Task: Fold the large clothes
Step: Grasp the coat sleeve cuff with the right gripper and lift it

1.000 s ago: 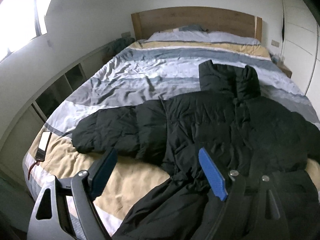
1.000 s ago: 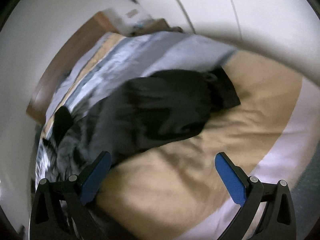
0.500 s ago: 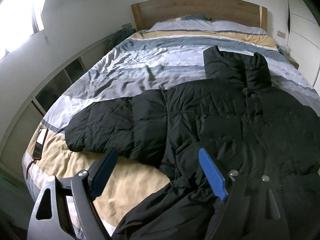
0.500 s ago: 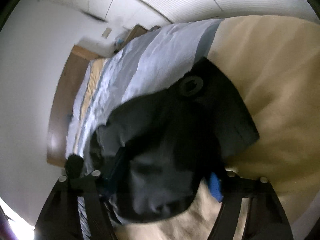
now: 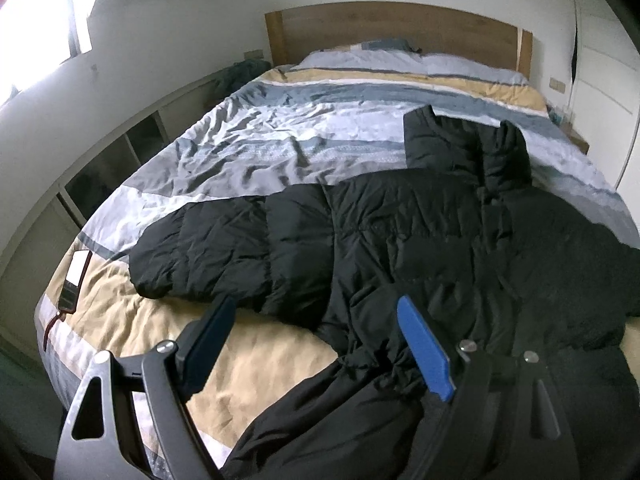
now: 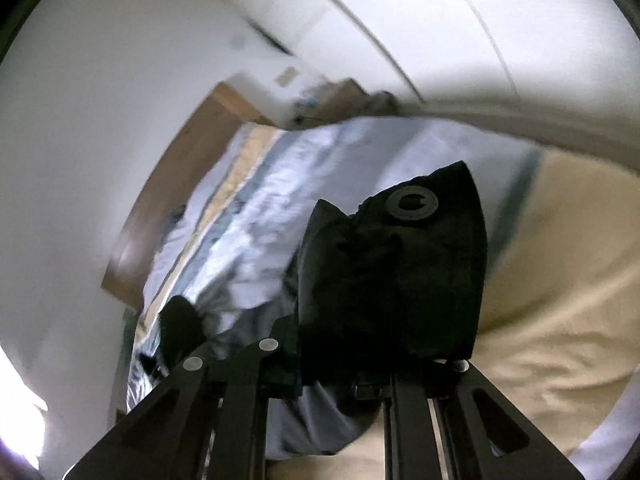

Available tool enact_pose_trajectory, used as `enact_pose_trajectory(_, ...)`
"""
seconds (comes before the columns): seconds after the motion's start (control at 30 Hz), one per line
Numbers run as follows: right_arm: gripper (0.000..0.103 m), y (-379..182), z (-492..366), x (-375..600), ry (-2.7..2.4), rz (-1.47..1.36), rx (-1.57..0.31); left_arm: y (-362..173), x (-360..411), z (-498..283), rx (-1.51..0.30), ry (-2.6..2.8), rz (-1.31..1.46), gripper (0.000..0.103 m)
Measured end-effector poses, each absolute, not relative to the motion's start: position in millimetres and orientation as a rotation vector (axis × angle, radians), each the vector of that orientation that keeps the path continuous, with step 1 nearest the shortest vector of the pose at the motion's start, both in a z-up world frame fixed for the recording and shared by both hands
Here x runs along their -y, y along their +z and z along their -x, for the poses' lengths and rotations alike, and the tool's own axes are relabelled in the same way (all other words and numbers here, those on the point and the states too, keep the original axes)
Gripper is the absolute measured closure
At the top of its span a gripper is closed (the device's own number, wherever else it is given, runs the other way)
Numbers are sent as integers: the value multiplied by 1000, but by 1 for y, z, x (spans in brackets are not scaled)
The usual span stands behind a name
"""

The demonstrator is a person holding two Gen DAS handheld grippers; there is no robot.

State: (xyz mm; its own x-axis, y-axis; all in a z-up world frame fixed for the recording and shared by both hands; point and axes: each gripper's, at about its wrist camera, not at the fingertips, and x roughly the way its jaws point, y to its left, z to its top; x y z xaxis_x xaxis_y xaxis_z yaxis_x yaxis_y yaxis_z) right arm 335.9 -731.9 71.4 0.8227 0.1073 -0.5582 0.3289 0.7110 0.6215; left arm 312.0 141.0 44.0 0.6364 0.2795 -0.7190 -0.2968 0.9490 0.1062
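A large black puffer jacket (image 5: 420, 240) lies spread on the bed, its collar toward the headboard and one sleeve (image 5: 208, 248) stretched out to the left. My left gripper (image 5: 320, 344) is open and empty, hovering over the jacket's lower left edge. In the right wrist view my right gripper (image 6: 344, 368) is shut on the jacket's other sleeve (image 6: 392, 272), near its cuff with a round patch (image 6: 412, 202), and holds it lifted above the bed. Its pads are hidden by the fabric.
The bed has a striped grey, blue and beige duvet (image 5: 304, 136) and a wooden headboard (image 5: 384, 28). A phone (image 5: 74, 276) lies at the bed's left corner. Low shelves (image 5: 104, 168) run along the left wall; white wardrobe doors (image 5: 600, 80) stand on the right.
My right gripper moved onto the sleeve, closed on it and lifted it. My left gripper stayed open and shifted slightly over the jacket's lower edge.
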Motion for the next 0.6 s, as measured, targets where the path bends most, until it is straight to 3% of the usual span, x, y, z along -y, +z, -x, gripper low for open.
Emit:
enact_pose_trajectory(0.37, 89, 185, -343, 561, 200, -491, -580, 65, -170, -270, -776, 288, 103, 20)
enact_pose_trajectory(0.6, 88, 179, -318, 439, 378, -242, -678, 63, -199, -244, -774, 292, 151, 20)
